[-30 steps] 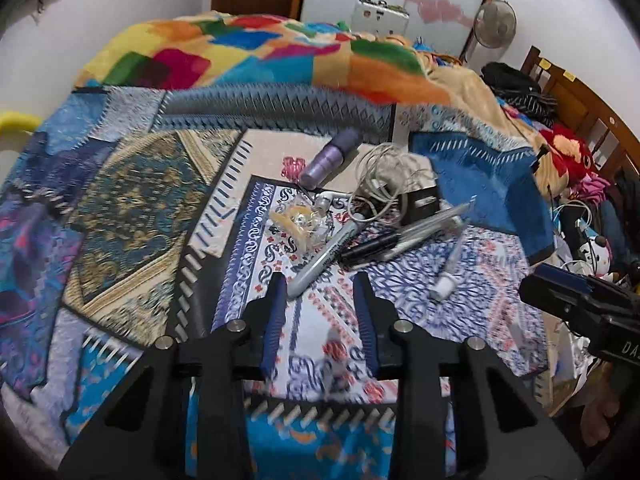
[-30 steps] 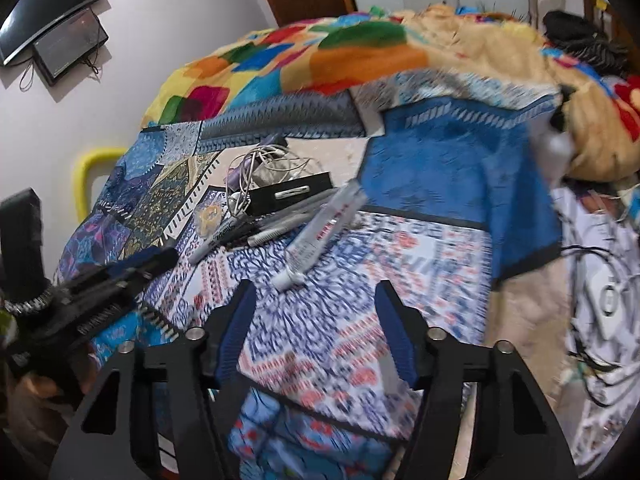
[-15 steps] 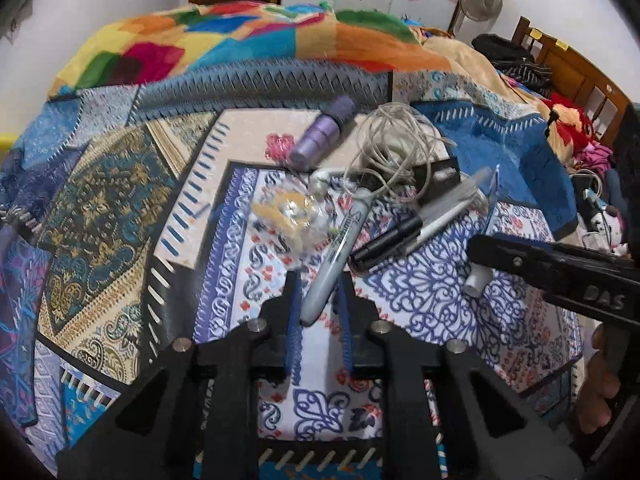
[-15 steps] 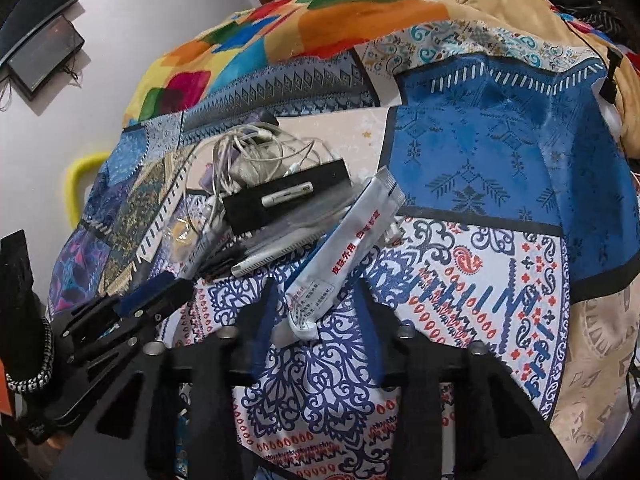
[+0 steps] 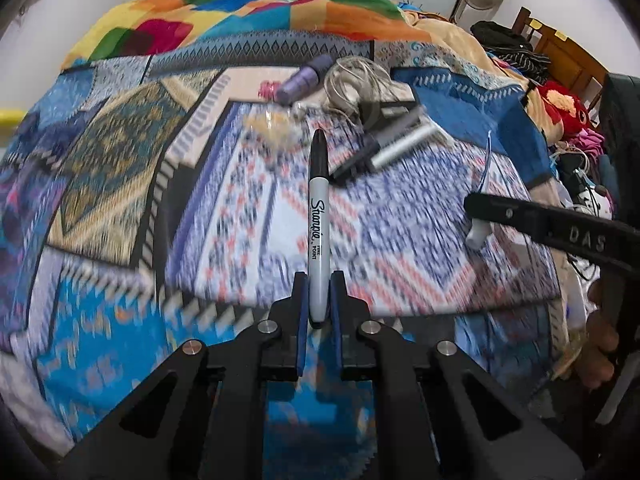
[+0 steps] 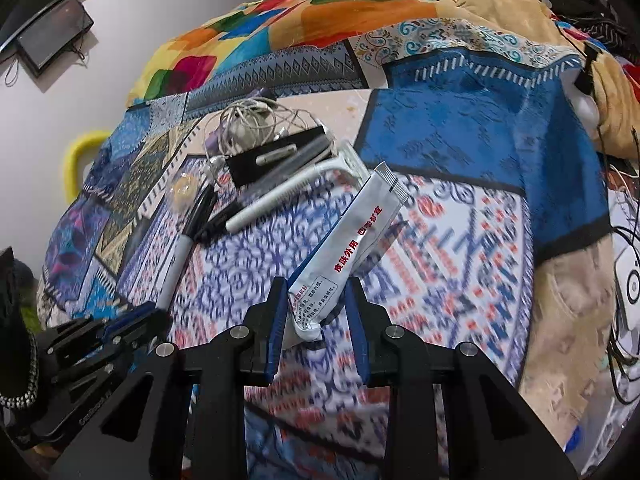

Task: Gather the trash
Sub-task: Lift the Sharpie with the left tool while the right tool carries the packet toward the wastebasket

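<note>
My left gripper (image 5: 319, 282) is shut on the lower end of a grey Sharpie marker (image 5: 319, 216), which stands lifted off the patterned bedspread (image 5: 240, 216) with its black cap pointing away. My right gripper (image 6: 316, 290) is shut on the cap end of a white ointment tube (image 6: 352, 244) with red lettering, held tilted above the bedspread. From the right wrist view the left gripper (image 6: 154, 314) is at lower left with the marker (image 6: 180, 254) sticking out of it.
Farther back on the bed lie a white razor (image 6: 280, 196), black pens (image 6: 208, 212), a black box (image 6: 276, 156), a coiled white cable (image 6: 248, 124), a purple bottle (image 5: 306, 78) and a clear wrapper (image 6: 182, 190). A bright quilt (image 5: 240, 12) is heaped behind; clutter and cables lie right.
Both grippers came down onto the bed with jaws open, then closed: the left on the marker, the right on the tube. Both items are now off the bedspread.
</note>
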`<state>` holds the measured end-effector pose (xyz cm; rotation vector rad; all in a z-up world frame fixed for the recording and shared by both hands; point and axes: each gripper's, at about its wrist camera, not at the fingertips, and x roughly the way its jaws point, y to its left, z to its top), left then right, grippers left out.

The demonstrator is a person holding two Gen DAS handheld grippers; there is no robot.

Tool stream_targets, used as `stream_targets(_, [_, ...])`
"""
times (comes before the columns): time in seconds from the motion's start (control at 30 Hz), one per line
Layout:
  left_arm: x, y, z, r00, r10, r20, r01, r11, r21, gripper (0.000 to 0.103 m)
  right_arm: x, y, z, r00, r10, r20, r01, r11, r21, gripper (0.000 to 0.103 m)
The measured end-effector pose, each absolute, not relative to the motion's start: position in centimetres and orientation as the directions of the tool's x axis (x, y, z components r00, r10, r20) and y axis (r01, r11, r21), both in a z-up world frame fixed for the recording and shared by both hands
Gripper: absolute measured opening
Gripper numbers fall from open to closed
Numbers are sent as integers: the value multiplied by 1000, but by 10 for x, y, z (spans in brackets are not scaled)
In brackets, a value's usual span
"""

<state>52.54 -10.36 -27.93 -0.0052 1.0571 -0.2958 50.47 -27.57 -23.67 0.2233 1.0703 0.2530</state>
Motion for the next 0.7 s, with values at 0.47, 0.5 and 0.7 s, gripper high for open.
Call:
stream_targets(0.47, [552,-121,-280,448,-208,-870,230,967,-112,13,479,-286,-208,500,316,-807,-139,948,285,27])
stream_targets(0.5, [555,-123,-280,451,-207,-868,227,967,-113,13,479,-287,-205,504,314,-804,-139,949,283,27])
stream_targets(0.7, [552,-127,-279,429,-199,-881,208,971,-118,10,469,-286,-192,521,309,-796,-145,951,273,27])
